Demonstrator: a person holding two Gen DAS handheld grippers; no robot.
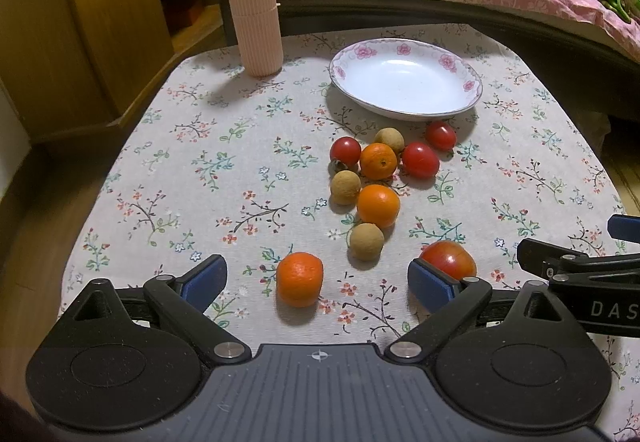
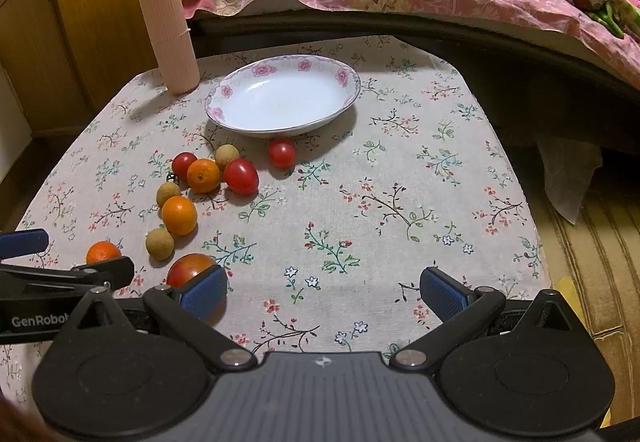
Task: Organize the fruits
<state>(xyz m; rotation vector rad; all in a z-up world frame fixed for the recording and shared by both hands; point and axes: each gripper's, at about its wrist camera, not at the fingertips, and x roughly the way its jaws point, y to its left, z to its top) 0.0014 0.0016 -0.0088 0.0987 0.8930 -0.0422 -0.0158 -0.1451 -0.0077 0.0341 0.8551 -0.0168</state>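
- Your left tool (image 1: 318, 282) is spread wide, 1 orange (image 1: 299, 279) between its fingers.
- Your right tool (image 2: 324, 292) is spread, gripping nothing; the plate (image 2: 224, 90) sits ahead.

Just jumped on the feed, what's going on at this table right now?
Fruit sorting hasn't really started. The plate is empty, and the oranges, tomatoes and longans lie loose on the floral tablecloth. Both grippers are open and hold nothing. The left gripper has the nearest orange between its fingers without touching it; the right gripper hangs over bare cloth beside the large tomato.
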